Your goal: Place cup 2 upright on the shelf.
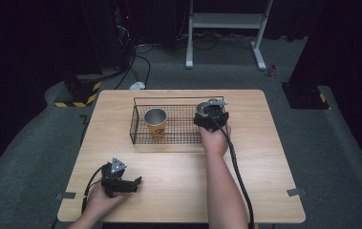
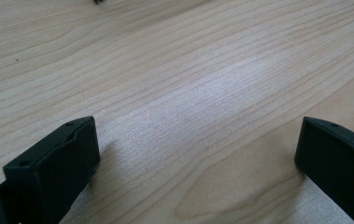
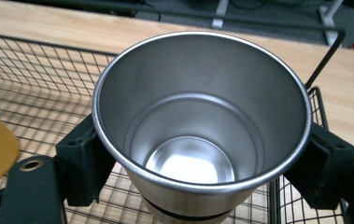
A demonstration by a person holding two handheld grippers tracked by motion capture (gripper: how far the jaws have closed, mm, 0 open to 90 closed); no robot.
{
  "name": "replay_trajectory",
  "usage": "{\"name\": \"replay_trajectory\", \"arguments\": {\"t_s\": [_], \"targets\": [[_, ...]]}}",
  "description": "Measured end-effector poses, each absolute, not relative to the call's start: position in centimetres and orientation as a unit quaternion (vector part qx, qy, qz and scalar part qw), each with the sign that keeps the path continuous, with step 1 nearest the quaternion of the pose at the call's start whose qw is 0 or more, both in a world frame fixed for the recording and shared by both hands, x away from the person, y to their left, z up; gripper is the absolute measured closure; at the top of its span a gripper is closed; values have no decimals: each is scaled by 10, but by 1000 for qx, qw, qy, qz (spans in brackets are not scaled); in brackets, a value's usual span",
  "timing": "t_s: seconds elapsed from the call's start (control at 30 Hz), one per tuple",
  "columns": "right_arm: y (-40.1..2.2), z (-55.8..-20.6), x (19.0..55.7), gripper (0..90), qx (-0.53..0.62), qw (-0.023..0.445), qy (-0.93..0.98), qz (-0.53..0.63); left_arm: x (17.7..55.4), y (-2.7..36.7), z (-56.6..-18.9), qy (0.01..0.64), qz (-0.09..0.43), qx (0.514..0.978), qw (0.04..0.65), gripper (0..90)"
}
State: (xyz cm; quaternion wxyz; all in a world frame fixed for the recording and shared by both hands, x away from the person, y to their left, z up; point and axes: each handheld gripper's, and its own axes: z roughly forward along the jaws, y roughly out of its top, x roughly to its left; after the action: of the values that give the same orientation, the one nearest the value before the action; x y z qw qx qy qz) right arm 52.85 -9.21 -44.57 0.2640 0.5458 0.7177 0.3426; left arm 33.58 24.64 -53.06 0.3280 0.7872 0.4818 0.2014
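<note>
**Steel cup clamped over the basket**

Nearest, the left gripper (image 1: pixel 138 181) idles low over the bare table (image 2: pixel 188 93), jaws spread wide, nothing between them. Ahead, the right gripper (image 3: pixel 198 161) pinches the steel cup (image 3: pixel 202 112) upright by both sides, likely so it sets down level. Below it is the wire basket (image 3: pixel 34 74); the basket's right wall runs close beside. To its left stands the yellow cup (image 1: pixel 155 123), with free mesh between.
</note>
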Motion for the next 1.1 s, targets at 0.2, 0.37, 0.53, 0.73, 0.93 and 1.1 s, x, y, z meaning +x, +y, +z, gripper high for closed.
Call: {"name": "replay_trajectory", "arguments": {"t_s": [0.2,0.37,0.53,0.73,0.93,1.1], "targets": [[-91,-456,535,185,559,248,725,316,336,247,-531,481,202,788,327,2],[-89,-465,539,185,564,235,732,301,336,246,-531,481,201,788,328,2],[-88,-466,542,185,572,217,730,306,336,247,-530,481,202,788,327,2],[-87,-464,545,174,570,208,740,291,336,247,-531,481,201,788,327,2],[-85,-459,543,114,565,218,741,289,336,247,-531,481,201,788,327,2],[-88,-448,536,99,563,235,732,304,336,247,-530,481,202,788,327,2]]}}
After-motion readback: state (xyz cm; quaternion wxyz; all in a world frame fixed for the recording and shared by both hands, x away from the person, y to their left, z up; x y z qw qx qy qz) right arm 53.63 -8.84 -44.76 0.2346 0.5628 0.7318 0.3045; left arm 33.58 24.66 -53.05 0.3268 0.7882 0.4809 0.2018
